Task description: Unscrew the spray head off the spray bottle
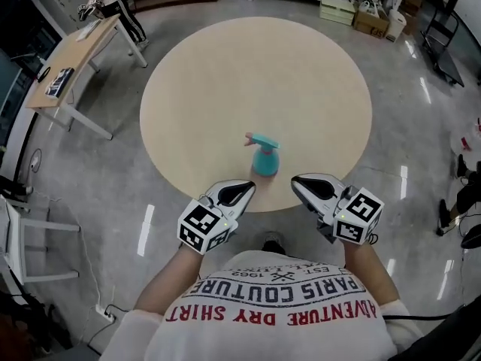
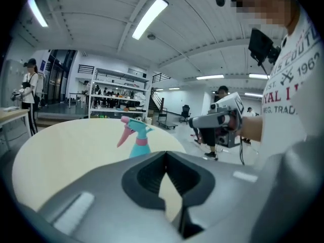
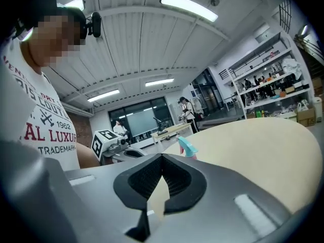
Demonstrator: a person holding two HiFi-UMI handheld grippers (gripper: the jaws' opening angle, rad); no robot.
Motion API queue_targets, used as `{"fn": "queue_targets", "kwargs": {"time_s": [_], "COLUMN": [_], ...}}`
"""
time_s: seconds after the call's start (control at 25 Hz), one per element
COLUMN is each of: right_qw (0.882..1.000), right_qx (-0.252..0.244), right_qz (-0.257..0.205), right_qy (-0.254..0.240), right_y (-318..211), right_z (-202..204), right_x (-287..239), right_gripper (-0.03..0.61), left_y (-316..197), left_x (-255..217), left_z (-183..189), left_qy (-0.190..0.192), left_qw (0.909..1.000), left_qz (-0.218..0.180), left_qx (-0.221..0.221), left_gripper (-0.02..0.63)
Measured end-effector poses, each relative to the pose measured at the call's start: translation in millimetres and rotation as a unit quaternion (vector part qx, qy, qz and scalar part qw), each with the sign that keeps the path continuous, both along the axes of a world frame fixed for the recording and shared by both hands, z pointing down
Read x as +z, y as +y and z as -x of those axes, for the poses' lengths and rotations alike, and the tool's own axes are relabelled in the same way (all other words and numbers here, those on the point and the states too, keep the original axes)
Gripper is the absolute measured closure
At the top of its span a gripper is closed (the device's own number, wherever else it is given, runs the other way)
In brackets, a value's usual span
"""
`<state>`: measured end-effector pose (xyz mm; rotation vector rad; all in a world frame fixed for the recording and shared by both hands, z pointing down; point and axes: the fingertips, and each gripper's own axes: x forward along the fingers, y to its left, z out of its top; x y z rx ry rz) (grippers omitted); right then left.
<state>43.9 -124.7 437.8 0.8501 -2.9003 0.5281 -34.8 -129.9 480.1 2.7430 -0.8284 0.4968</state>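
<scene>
Grippers come first: the left gripper (image 1: 242,190) and right gripper (image 1: 301,183) hover at the near edge of the round table (image 1: 195,74), each with jaws pressed together on nothing. Just beyond them the spray bottle (image 1: 265,161) stands upright, its spray head (image 1: 262,141) apparently screwed on (neither tool touches it). I judge the whole job remains: steady the body, then twist the head off.

A small teal plastic spray bottle (image 1: 264,162) stands upright by the near edge of the round beige table (image 1: 225,74), its teal-and-pink spray head (image 1: 260,141) screwed on, nozzle pointing left.
</scene>
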Motion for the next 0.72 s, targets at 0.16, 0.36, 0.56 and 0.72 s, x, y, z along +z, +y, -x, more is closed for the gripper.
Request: {"fn": "queue_targets", "kwargs": {"time_s": [0.16,0.36,0.56,0.72], "right_qw": [1.000,0.999,0.997,0.995], "right_qx": [-0.020,-0.035,-0.061,-0.052], "right_qz": [0.015,0.003,-0.018,-0.022], "right_qy": [0.014,0.018,0.052,0.078], "right_y": [-30.3,-52.2,-63.6,-79.7], "right_z": [-11.5,-12.4,1.4,10.7], "right_x": [26.0,40.5,46.7,59.8], "right_gripper": [0.578,0.578,0.468,0.376], "left_y": [-27.6,-57.0,-77.8,-92.3], "left_x": [39.8,87.2,106.9,116.9], "left_z": [-9.7,-16.3,-23.3,-30.6], "left_qy": [-0.014,-0.067,-0.052,-0.057], "left_qw": [0.9997,0.9978,0.9986,0.9984], "left_qz": [0.019,0.002,0.009,0.005], "left_qx": [0.002,0.007,-0.006,0.002], "left_gripper": [0.480,0.346,0.232,0.187]}}
